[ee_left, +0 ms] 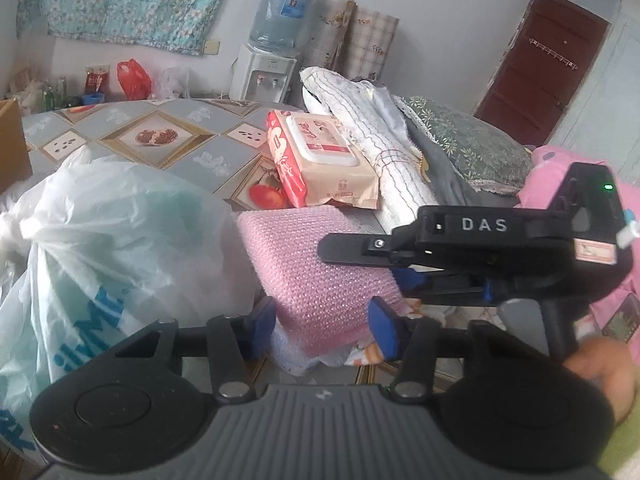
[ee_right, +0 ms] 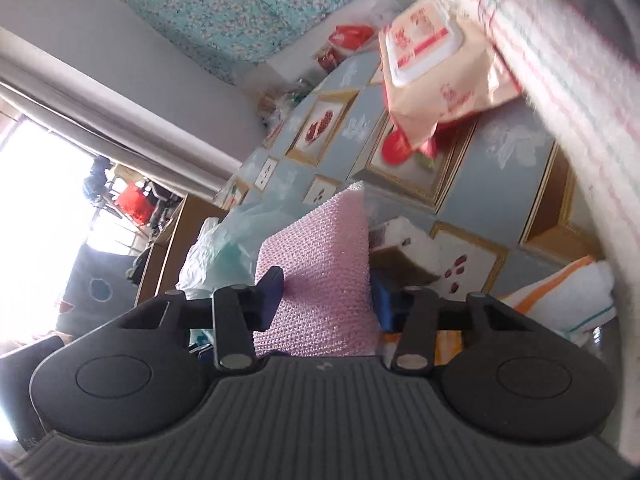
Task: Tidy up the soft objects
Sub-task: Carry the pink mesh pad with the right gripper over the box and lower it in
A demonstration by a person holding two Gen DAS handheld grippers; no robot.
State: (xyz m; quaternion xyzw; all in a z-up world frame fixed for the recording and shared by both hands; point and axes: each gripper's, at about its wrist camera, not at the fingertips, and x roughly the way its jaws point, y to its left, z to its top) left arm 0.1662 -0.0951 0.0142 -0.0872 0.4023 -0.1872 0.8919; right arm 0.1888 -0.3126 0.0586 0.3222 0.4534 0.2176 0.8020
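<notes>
A pink bubble-wrap bundle (ee_left: 320, 264) lies on the patterned table (ee_left: 132, 120) beside a white plastic bag (ee_left: 120, 240). My left gripper (ee_left: 324, 324) has its blue pads against the bundle's near lower sides. My right gripper (ee_left: 396, 276) comes in from the right, rolled on its side, and its blue pad meets the bundle's right edge. In the right wrist view the bundle (ee_right: 320, 272) fills the gap of the right gripper (ee_right: 328, 300), with both pads pressing on it.
A wet-wipes pack (ee_left: 320, 156) leans on a rolled striped cloth (ee_left: 384, 148), with a green pillow (ee_left: 472, 148) and pink fabric (ee_left: 548, 176) to the right. A striped folded towel (ee_right: 568, 292) lies nearby. A hand (ee_left: 604, 368) holds the right gripper. A water dispenser (ee_left: 268, 68) stands behind.
</notes>
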